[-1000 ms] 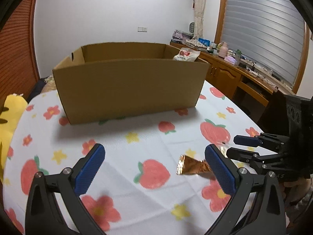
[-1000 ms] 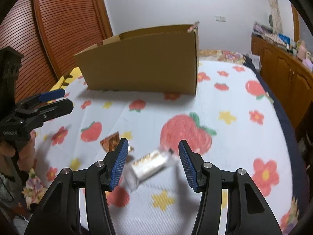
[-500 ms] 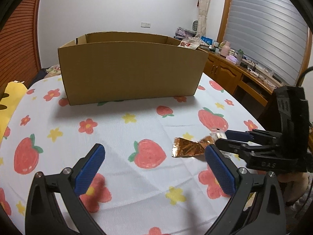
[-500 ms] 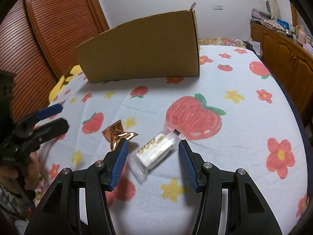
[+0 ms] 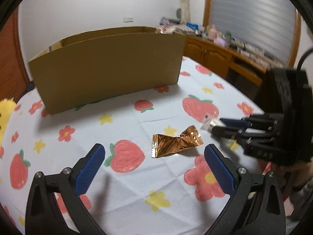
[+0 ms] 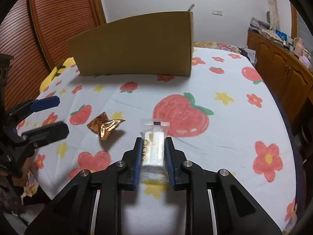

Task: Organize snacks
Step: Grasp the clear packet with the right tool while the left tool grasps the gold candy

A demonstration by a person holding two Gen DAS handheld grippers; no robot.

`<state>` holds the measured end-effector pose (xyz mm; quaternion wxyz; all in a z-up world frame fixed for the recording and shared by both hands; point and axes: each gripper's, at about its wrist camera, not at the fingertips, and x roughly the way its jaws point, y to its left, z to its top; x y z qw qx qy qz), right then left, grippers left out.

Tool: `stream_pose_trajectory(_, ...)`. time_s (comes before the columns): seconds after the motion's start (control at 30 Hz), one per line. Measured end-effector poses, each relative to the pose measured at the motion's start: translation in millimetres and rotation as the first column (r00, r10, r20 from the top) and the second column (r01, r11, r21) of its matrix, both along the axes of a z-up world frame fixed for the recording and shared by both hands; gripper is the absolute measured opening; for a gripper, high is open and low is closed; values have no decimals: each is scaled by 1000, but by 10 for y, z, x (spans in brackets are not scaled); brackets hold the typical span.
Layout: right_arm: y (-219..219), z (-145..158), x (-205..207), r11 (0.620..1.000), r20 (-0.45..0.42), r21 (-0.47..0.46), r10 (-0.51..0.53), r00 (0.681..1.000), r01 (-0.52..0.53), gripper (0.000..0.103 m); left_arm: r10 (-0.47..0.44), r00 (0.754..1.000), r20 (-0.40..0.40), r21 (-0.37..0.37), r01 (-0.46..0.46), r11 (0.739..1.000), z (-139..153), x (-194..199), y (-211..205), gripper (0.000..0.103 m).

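- Copper-coloured foil marks one snack wrapper, which is seen lying crumpled on the strawberry-and-flower cloth that covers the tabletop.
- It is found just ahead of the left claw and between the lines of its two blue pads, without being touched by them.
- That left claw is held wide apart and nothing is gripped in it.
- A clear-wrapped white snack bar is pinched between the blue pads of the right claw, whose jaws have just been closing onto it.
- One sealed end of the bar's wrapper is seen jutting out past the fingertips, towards a large printed strawberry.
- In the left wrist view, the right claw is seen at the right edge, with the bar's clear tip showing at its front.
- A brown cardboard box is set further back on the tabletop, well apart from both snacks, with its top open.
- A snack packet is glimpsed at the box's far right corner, blurred.
- A wooden sideboard with cluttered items is seen along the right wall.
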<state>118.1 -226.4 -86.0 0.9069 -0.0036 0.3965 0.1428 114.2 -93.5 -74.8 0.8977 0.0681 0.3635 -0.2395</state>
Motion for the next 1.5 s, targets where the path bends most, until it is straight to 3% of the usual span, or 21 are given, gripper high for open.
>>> stream_pose_trajectory(0.23,-42,-17,-20,1000,20,24,7,1000,-8,20,-48,998,-36,165,53,985,-120,180,-185,100)
stream_pose_trajectory(0.47,-19,-43,-59,1000,63,1,14,998,-14,20,-72,996,-54,213,82,974,-143,306,-354,93)
stream_pose_trajectory(0.63,-4,-54,-73,1000,79,-9,15,997,-14,20,-67,996,-64,188,78,979,-121,384,-388,81)
stream_pose_trajectory(0.87,-16,-48,-74,1000,74,-4,18,997,-18,20,-81,994,-73,140,91,986,-73,486,-445,72)
stream_pose_trajectory(0.93,-23,-45,-68,1000,69,0,20,997,-20,20,-94,993,-71,146,104,984,-79,507,-494,60)
stream_pose_trajectory(1.23,-7,-33,-51,998,52,-27,53,997,-52,20,-89,990,-110,113,102,988,-132,580,-506,41)
stream_pose_trajectory(1.43,2,-37,-60,998,54,-42,56,997,-54,20,-74,989,-127,90,86,992,-156,567,-451,39)
stream_pose_trajectory(1.47,9,-37,-58,997,54,-49,57,997,-54,20,-75,989,-126,88,86,992,-160,562,-446,36)
stream_pose_trajectory(1.5,11,-38,-60,997,54,-52,58,997,-55,20,-76,990,-122,87,87,992,-162,558,-442,27)
